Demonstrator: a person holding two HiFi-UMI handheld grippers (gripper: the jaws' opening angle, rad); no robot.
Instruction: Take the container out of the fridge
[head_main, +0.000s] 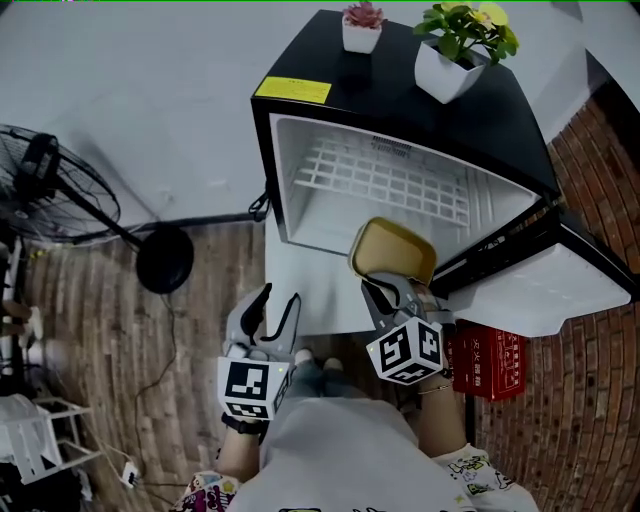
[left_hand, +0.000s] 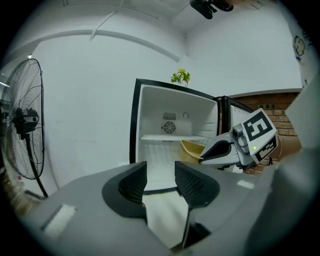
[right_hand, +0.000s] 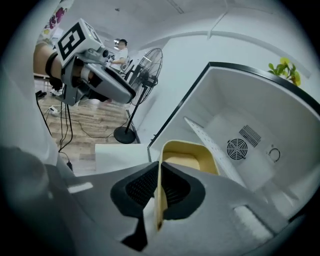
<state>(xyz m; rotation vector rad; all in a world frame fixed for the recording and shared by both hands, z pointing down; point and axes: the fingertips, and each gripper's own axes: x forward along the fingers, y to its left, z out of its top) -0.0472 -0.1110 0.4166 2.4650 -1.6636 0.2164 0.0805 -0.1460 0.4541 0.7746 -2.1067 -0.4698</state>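
Your right claw (right_hand: 159, 186) is pressed together on the near wall of the yellow rectangular plastic container (right_hand: 188, 156), one pad inside the rim and one outside, so the tub hangs just beyond the fingertips, open and seemingly empty. From the head view it sits tilted at the mouth of the black mini fridge (head_main: 395, 88), ahead of that claw and below the white wire shelf (head_main: 380, 180); whether its far edge has fully cleared the threshold can't be told. By my reading you are in the pulling-out step: the grasp is made and what remains is to draw the tub straight back toward you. That calls for keeping the pinch firm, since you hold only a thin wall, and for minding the open white-lined door (head_main: 540, 290) standing close on the claw's outer side. Your left claw (left_hand: 160, 182) is spread, with nothing between its pads, held beside the right one and pointing at the same opening; it is free to steady the tub's underside if the tilt grows. Beyond the cabinet, two white-potted plants (head_main: 452, 62) stand on its top. Under you runs a wood-plank floor (head_main: 110, 330), with a red carton (head_main: 490, 365) just outside the right claw, a black standing fan (head_main: 50, 180) well off past the left claw, a pale wall (head_main: 130, 90) behind, and brickwork (head_main: 600, 180) on the door side.
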